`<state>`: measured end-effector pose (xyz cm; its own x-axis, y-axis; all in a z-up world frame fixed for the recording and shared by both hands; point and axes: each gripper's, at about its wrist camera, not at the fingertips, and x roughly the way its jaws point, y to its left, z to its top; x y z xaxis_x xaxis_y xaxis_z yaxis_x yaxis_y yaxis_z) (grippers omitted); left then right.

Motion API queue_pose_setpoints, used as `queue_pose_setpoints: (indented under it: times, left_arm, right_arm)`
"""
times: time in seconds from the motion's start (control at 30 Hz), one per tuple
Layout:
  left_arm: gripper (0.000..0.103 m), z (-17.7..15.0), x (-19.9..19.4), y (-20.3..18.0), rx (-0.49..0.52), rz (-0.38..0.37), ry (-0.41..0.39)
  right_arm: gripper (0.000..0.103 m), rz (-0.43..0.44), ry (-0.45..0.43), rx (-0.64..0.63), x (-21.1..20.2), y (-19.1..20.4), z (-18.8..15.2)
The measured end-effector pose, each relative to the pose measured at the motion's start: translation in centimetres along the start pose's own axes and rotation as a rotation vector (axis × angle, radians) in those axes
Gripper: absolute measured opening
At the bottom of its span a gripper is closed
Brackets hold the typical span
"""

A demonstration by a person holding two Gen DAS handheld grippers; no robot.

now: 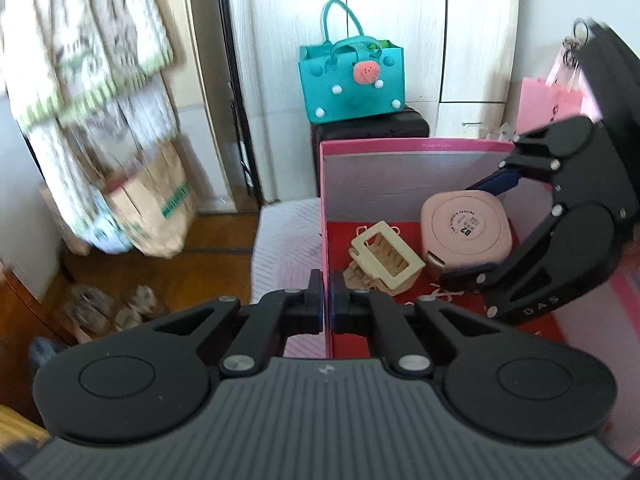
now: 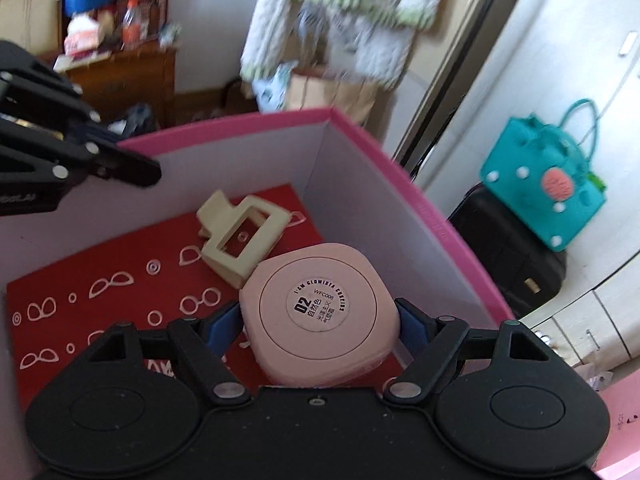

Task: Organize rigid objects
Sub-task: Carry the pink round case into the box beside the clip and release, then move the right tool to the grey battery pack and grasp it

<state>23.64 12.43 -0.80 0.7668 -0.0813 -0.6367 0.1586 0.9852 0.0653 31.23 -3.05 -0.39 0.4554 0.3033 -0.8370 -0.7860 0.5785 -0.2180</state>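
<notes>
Pink and rounded, the compact case (image 2: 324,316) sits between the blue pads (image 2: 412,326) of the right gripper (image 2: 320,326), which clasps it by both sides inside the pink box (image 2: 400,168), low over its red patterned floor (image 2: 100,272). Just beyond the case lies a cream hair claw clip (image 2: 240,236). The left gripper (image 1: 327,306) is clamped tight on the box's near wall. Farther off, a teal handbag (image 1: 352,80) stands on a black case (image 1: 368,128) by the wardrobe.
</notes>
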Motion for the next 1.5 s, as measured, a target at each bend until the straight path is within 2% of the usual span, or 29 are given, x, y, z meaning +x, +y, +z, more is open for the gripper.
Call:
queue_pose_setpoints:
  times: [0.2,0.3,0.37,0.47,0.6,0.73,0.9,1.03,1.17,1.27,1.33,1.4,1.5]
  left_arm:
    - [0.003,0.1,0.1,-0.1,0.002,-0.001,0.0]
    - [0.003,0.2,0.1,-0.1,0.0,0.001,0.001]
    - [0.003,0.2,0.2,0.0,-0.007,-0.002,0.003]
    - [0.003,0.2,0.1,-0.3,0.003,0.007,0.003]
    - [0.003,0.1,0.0,-0.4,0.011,0.009,0.001]
    - [0.003,0.1,0.0,-0.5,0.016,0.014,0.003]
    - [0.003,0.1,0.0,-0.5,0.015,0.015,0.004]
    - [0.003,0.1,0.0,-0.6,0.013,0.015,0.005]
    - [0.004,0.1,0.1,-0.7,0.018,0.017,0.01]
    - [0.004,0.1,0.2,-0.8,0.017,0.016,0.013]
    - [0.005,0.1,0.2,-0.7,0.017,0.014,0.016]
    - [0.005,0.1,0.2,-0.7,0.013,0.011,0.021]
    - [0.005,0.1,0.2,-0.5,0.005,0.007,0.025]
  right_arm:
    - [0.084,-0.022,0.092,-0.018,0.4,0.0,0.2]
    - [0.084,-0.036,0.118,-0.074,0.5,0.6,0.2]
    - [0.084,-0.052,0.128,-0.111,0.3,1.1,0.1]
    - [0.084,-0.031,0.128,-0.079,0.3,0.7,0.7]
    - [0.084,-0.055,0.113,-0.091,0.6,0.7,1.6]
    - [0.085,0.005,0.113,-0.026,1.1,-0.2,2.5]
    - [0.085,0.066,0.027,0.109,-1.6,-2.0,1.9]
    - [0.085,0.136,-0.053,0.243,-4.9,-3.4,-0.2]
    - [0.086,0.17,-0.202,0.39,-9.0,-4.1,-3.6]
    - [0.086,0.106,-0.323,0.436,-11.7,-3.9,-6.4]
    - [0.086,0.042,-0.356,0.442,-12.9,-3.7,-7.9]
    - [0.086,-0.005,-0.357,0.451,-13.7,-3.4,-9.6]
    - [0.086,-0.041,-0.305,0.473,-14.6,-3.5,-12.1]
